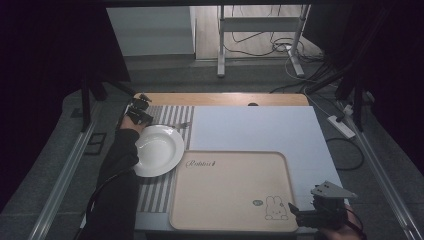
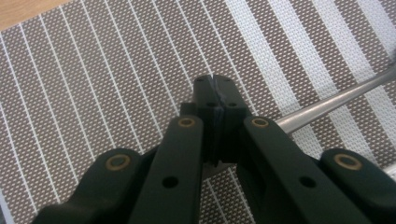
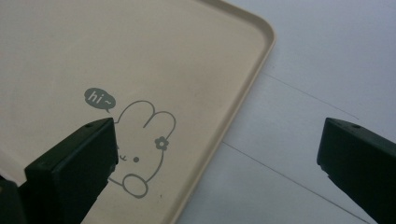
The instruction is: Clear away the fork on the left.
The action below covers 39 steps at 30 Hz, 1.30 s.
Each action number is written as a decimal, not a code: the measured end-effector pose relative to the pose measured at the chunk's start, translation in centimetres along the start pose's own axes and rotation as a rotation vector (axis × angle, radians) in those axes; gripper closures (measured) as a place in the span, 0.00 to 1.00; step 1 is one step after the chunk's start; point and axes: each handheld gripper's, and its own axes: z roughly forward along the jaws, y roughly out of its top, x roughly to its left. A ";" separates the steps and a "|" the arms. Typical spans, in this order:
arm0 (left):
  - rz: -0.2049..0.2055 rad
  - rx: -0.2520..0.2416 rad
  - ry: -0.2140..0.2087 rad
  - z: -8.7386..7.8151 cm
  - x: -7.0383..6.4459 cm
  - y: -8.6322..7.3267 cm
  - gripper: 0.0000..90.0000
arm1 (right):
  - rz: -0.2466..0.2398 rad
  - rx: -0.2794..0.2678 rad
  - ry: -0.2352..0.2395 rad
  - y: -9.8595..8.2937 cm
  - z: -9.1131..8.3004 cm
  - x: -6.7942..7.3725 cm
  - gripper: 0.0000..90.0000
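Up close, left gripper (image 2: 215,93) jaws pressed together over striped placemat (image 2: 93,84), thin shiny metal utensil handle (image 2: 336,100) just beside. High view adds white plate (image 1: 156,150) nearby; right gripper (image 3: 217,158) spread over beige tray (image 3: 140,46) corner.

"hi~" speech bubble and "Robtoc1"-like script on the beige tray (image 1: 230,192)

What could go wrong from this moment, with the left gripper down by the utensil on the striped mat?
1. The left gripper has its fingers closed beside the metal utensil handle, apparently not on it, so a lift may come up empty.
2. The white plate sits close by the left forearm; a sideways move might nudge it.
3. The right gripper hangs open over the tray's rim and may knock it.
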 end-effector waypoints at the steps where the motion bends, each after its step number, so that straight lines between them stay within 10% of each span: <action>1: 0.000 0.000 0.000 0.0 0.0 0.0 0.99 | 0.000 0.000 0.000 0.0 0.0 0.0 0.00; 18: 0.026 0.071 -0.139 -0.9 -0.6 -1.2 0.99 | -0.021 0.006 -0.007 0.0 0.0 0.2 0.00; 24: -0.004 -0.012 -0.149 -1.6 -0.1 -1.0 0.94 | -0.022 0.006 -0.007 0.0 0.0 0.2 0.00; 30: -0.011 -0.118 -0.221 -1.9 -0.8 -0.1 0.47 | -0.023 0.007 -0.006 0.0 0.0 0.3 0.00; 39: 0.054 -0.072 -0.242 0.1 -3.4 1.4 0.04 | -0.025 0.007 -0.006 0.0 0.0 0.3 0.00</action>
